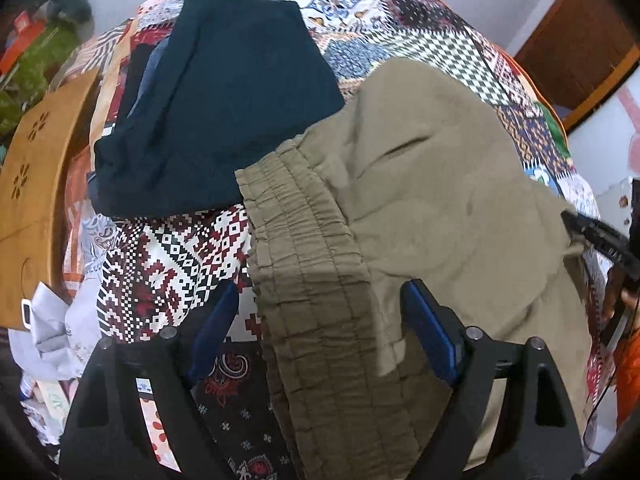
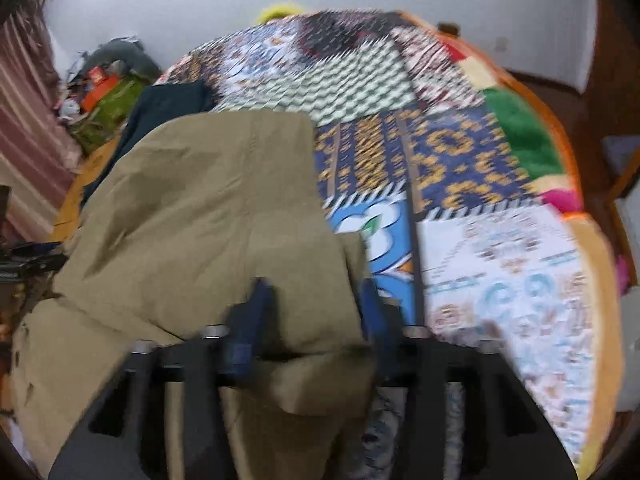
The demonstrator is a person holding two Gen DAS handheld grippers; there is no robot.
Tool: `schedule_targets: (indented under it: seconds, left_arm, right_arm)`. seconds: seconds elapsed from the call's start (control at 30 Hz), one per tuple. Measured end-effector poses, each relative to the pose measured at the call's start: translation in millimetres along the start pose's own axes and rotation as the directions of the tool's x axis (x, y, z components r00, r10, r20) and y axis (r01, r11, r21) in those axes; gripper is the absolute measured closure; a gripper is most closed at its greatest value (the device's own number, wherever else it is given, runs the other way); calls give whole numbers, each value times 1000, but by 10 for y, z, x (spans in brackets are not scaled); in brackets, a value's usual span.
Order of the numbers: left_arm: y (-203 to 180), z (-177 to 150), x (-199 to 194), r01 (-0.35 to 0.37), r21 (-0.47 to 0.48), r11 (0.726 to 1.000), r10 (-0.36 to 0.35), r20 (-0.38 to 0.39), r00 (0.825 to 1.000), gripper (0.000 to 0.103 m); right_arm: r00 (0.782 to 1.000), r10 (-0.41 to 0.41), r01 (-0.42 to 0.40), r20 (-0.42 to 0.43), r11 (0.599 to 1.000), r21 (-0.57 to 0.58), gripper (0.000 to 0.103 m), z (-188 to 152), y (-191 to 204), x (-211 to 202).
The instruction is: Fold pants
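Note:
Khaki pants (image 1: 420, 184) with an elastic waistband (image 1: 296, 240) lie partly folded on a patchwork bedspread (image 1: 420, 32). My left gripper (image 1: 320, 300) is open, its blue pads either side of the waistband end, which passes between the jaws. In the right wrist view the khaki pants (image 2: 200, 216) fill the left half. My right gripper (image 2: 316, 300) is open, with a fold of the pants' right edge between its blue pads. The view is motion-blurred. The right gripper also shows at the left wrist view's right edge (image 1: 600, 240).
A folded dark teal garment (image 1: 232, 96) lies on the bed beyond the waistband, touching the khaki pants. A wooden board with flower cut-outs (image 1: 36, 168) stands at the left. Clutter lies on the floor at far left (image 2: 104, 92). The bedspread's orange border (image 2: 572, 168) runs along the right.

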State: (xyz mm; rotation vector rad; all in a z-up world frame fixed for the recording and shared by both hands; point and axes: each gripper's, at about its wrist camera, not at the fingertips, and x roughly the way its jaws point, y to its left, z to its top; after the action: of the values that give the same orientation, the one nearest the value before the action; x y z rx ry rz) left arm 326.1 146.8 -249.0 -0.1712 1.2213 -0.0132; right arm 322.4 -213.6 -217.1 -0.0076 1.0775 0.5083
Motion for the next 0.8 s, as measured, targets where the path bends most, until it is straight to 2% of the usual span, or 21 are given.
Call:
schedule_targets:
  seconds: [0.03,0.07,0.17,0.2,0.3,0.43,0.53,0.67,0.8]
  left_arm:
    - [6,-4,1,0,0,1000,0,5,1000,21]
    - [4,-10,-4,-4,5,1000,4,16,1000,29]
    - [-41,-33,-44,-17,35,999,16,43,999,42]
    - [-64,-42,-69,-44,46,998,41,62,997,44]
    - [-102,-70,-144,-117,63,991,109,119,987,45]
    - [-24,-93,-184,-144,21,989,139,149,979,45]
    - [-6,-116,-148,-142,9,990,140,141,980,45]
    - [-98,-126,-178,-171,74,983,159,150,976,45]
    - [-152,-129,-298,-200,112,973,180,167,969,42]
  right_arm:
    - [1000,-13,13,-6,1000,-7,78,-4,-1,23]
    - [1000,-17,17,-9,1000,-21,87,-13,12,39]
    - [999,-32,32,5,998,-54,90,-38,45,19]
    - [999,-42,43,17,997,-66,91,-45,61,-3]
    - [995,-76,82,59,991,-105,92,-49,119,-76]
    - [990,-105,116,90,985,-125,93,-28,146,-98]
    - [989,-134,142,63,981,-135,93,-23,175,15]
    - [988,-156,156,17,976,-150,91,-13,197,102]
    - [988,-156,157,15,977,-143,85,29,203,-6]
